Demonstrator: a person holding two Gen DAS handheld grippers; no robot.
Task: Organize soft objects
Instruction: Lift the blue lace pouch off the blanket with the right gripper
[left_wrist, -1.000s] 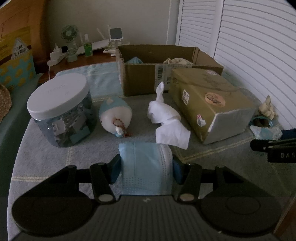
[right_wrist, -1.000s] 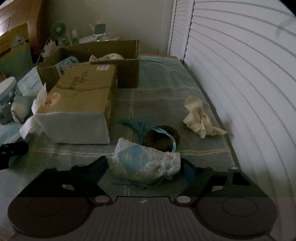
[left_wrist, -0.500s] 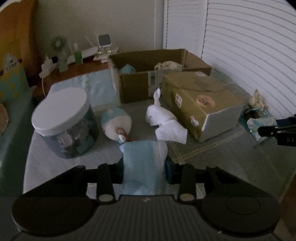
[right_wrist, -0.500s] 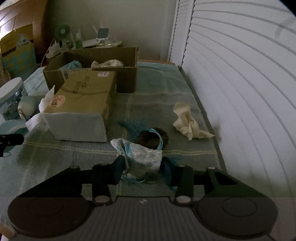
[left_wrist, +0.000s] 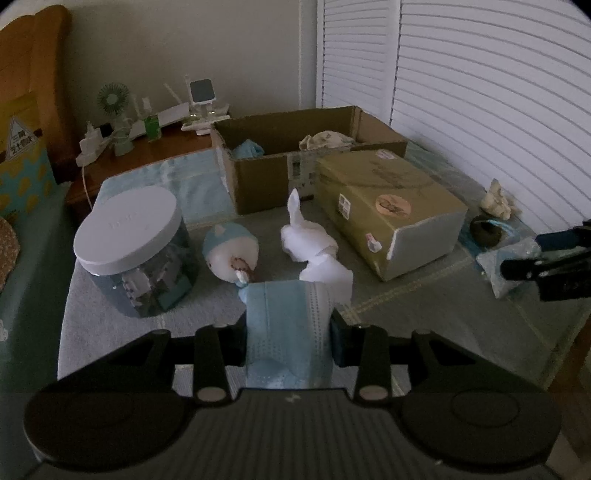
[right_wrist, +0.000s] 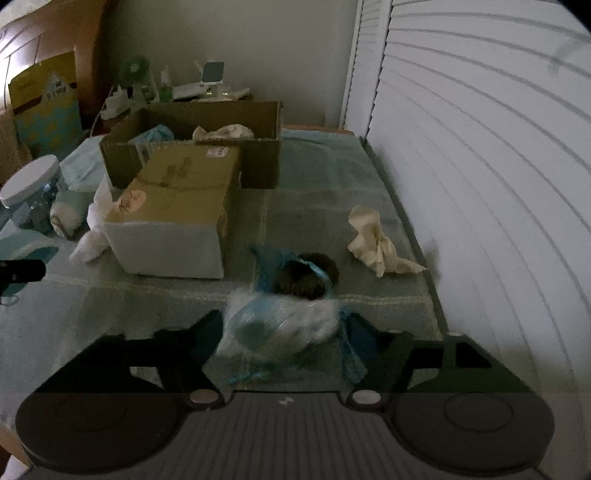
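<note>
Open cloth (right_wrist: 314, 192) free between tan carton (right_wrist: 177, 206) and shuttered wall (right_wrist: 480, 184). Blocked on the left by lidded jar (left_wrist: 133, 251), round plush (left_wrist: 231, 251) and white rabbit (left_wrist: 310, 243). Cardboard box (left_wrist: 295, 162) barring the back.

Not much can be read. At the far left of the left wrist view, a yellow and blue bag (left_wrist: 20, 155) has a triangle sign with Chinese words, too small to read. The tan box (left_wrist: 384, 206) has stickers, and the cardboard box (left_wrist: 295, 162) a barcode label, all too blurry.
</note>
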